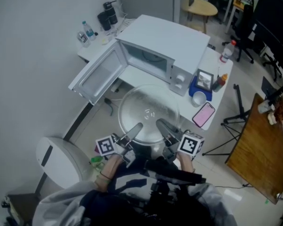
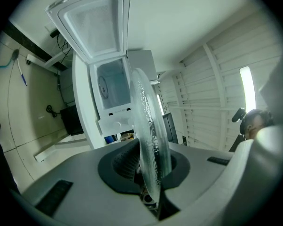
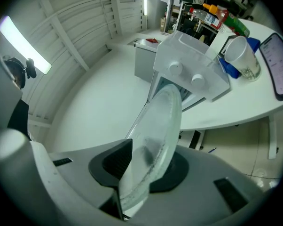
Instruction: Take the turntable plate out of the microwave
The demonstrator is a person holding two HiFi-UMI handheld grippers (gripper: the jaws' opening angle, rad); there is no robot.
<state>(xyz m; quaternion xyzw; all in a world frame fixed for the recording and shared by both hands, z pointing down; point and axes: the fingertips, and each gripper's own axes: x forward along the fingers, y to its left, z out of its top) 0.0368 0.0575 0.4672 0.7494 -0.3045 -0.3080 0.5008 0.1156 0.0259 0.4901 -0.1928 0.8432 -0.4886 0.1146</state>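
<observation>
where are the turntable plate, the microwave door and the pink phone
turntable plate point(image 1: 148, 109), head view, middle of the glass disc
microwave door point(image 1: 98, 74), head view, inner face of the open door
pink phone point(image 1: 203, 114), head view, middle of its upper face

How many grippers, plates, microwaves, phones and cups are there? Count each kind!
Hand-held grippers: 2 (left hand-held gripper, right hand-held gripper)
Glass plate: 1
Microwave: 1
Pink phone: 1
Cup: 1
Total: 6

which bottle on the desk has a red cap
The clear bottle to the right of the microwave; the small bottle to its left shows no red.
</observation>
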